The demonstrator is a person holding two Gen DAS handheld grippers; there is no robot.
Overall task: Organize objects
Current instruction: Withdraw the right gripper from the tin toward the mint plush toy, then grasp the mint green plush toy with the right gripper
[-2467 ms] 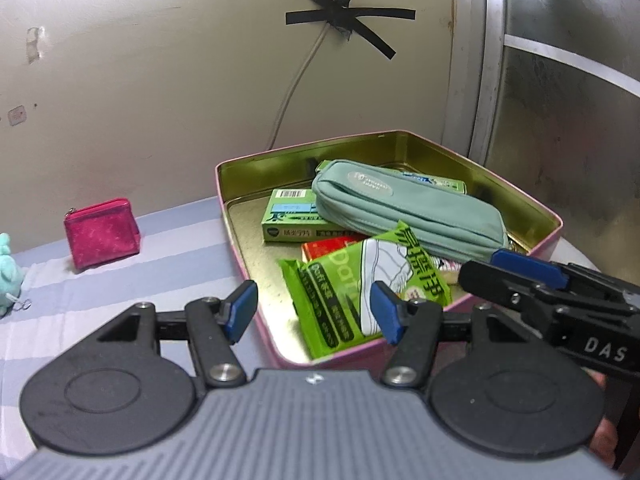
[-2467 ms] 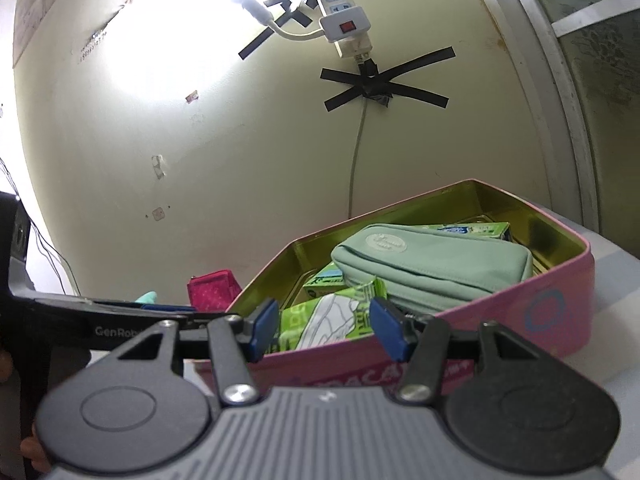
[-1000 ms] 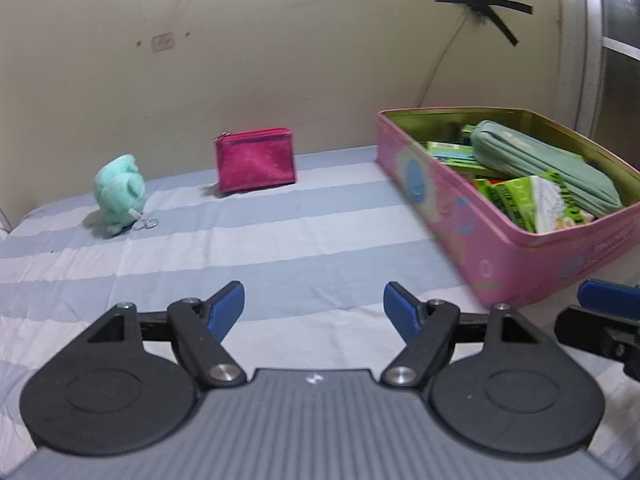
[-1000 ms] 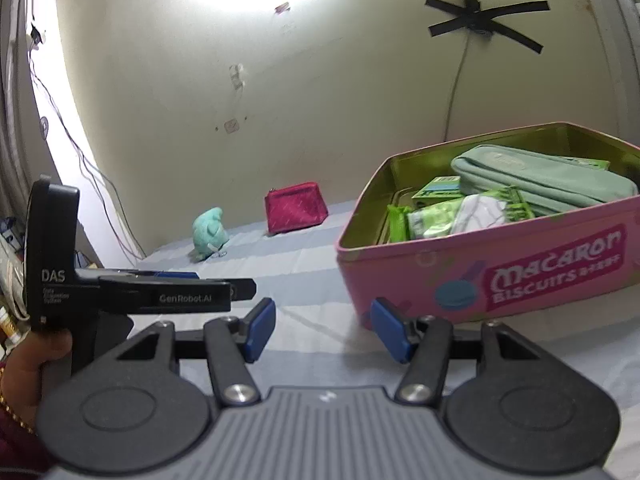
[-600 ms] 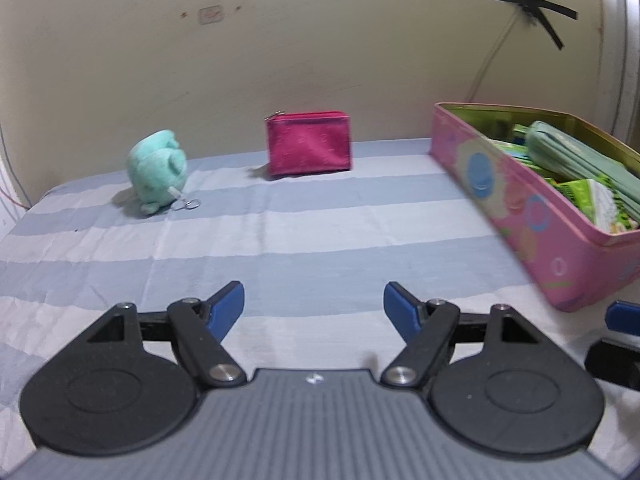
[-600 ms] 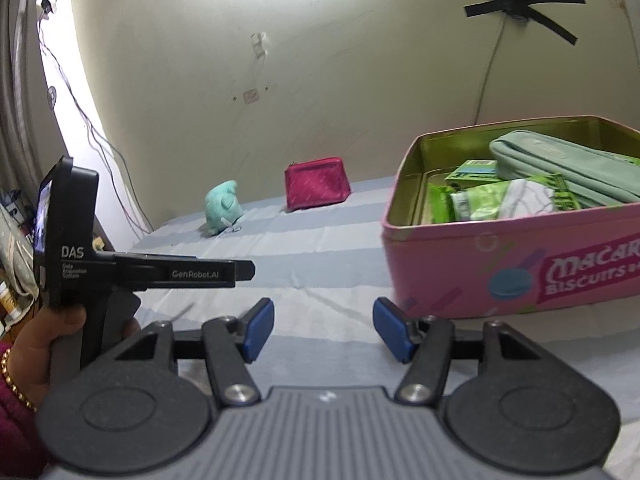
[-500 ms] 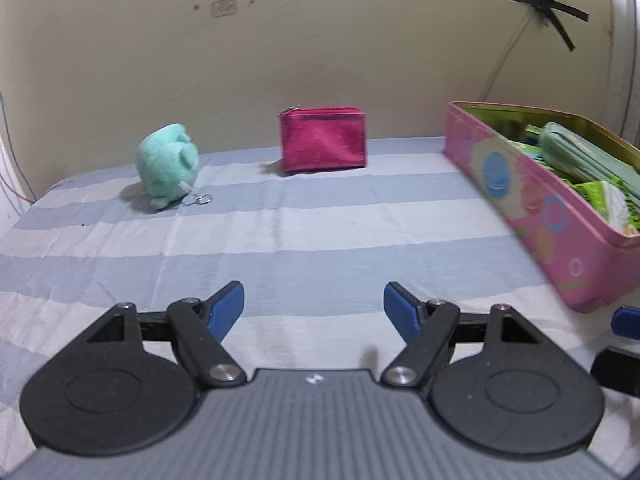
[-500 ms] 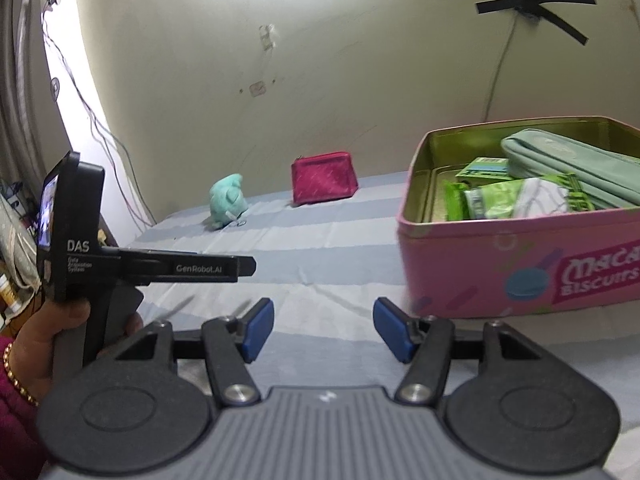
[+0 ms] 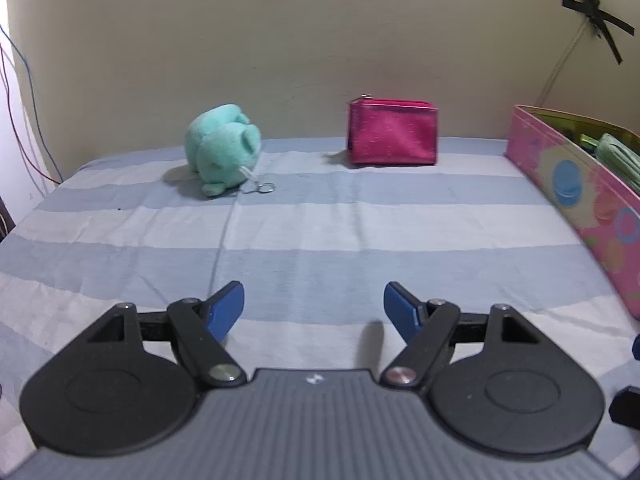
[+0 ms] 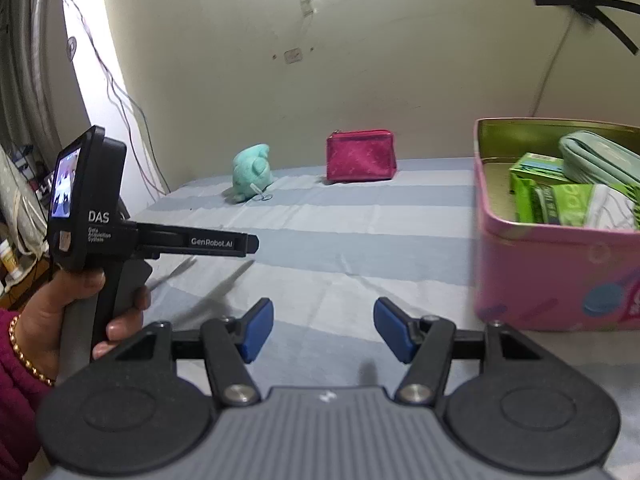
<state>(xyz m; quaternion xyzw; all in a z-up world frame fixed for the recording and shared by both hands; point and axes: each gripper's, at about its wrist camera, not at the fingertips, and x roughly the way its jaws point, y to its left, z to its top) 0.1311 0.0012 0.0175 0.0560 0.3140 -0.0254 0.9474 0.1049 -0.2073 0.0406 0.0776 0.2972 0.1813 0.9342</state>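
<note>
Left wrist view showed the left gripper (image 9: 313,306) with jaws wide and empty, facing the teal plush (image 9: 222,149) and red pouch (image 9: 393,132) near the wall. Right wrist view showed the right gripper (image 10: 323,330) also wide and empty beside the pink tin (image 10: 552,272). I judged the step was reaching; next, closing on the plush.
</note>
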